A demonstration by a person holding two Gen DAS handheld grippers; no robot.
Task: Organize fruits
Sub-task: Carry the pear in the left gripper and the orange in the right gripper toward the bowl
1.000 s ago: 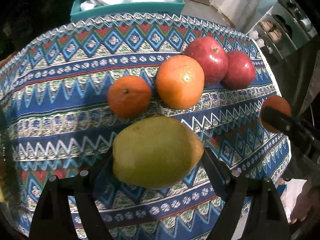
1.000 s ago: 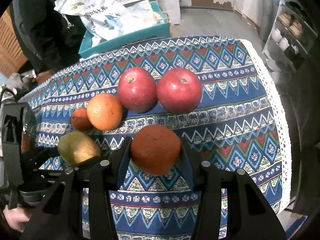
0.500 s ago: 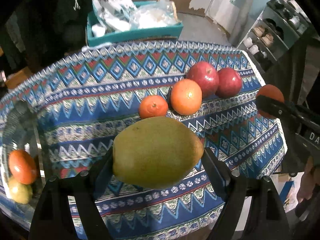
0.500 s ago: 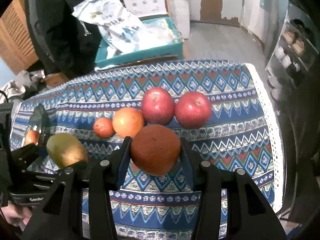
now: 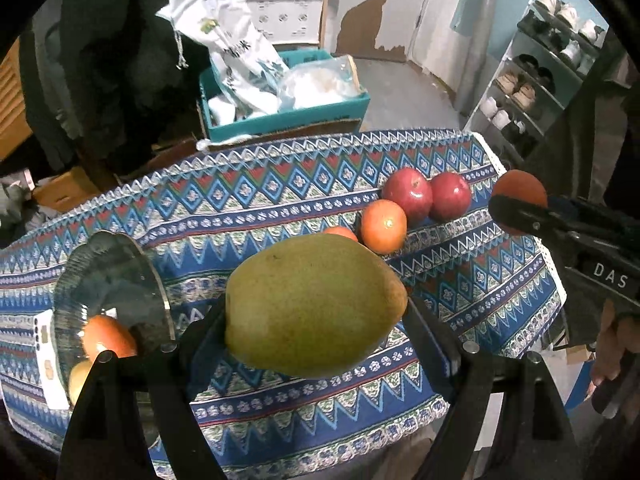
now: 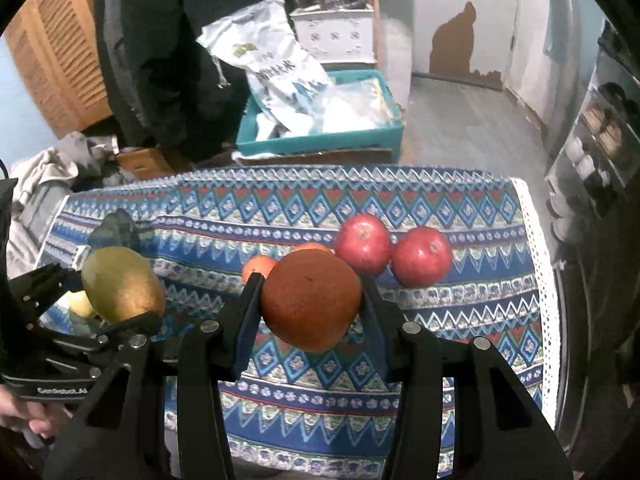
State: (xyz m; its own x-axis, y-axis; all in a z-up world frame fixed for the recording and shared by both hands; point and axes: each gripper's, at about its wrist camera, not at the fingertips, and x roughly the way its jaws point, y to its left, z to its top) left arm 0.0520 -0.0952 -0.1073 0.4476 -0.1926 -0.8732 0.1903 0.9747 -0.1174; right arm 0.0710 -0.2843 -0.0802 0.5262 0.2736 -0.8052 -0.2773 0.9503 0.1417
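Black tongs [image 5: 316,312], silver screws, white "DAS" lettering.

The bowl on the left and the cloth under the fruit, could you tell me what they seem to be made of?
Bowl: apparently clear glass, glossy; the cloth's pattern shows through its ribbed wall. Cloth: probably woven fabric, matte, with printed zigzags and a lacy white edge.

Table [image 6: 460,364] wore a blue zigzag cloth with white lace edge. Beyond its far edge: teal crate [image 6: 320,140] on grey floor [image 6: 460,120], holding white bags [image 6: 276,68]. Pale wall [image 6: 452,12] had a brown peeled patch. Shoe rack [image 5: 540,80] stood off the right edge, louvred wooden door [image 6: 52,48] far left.
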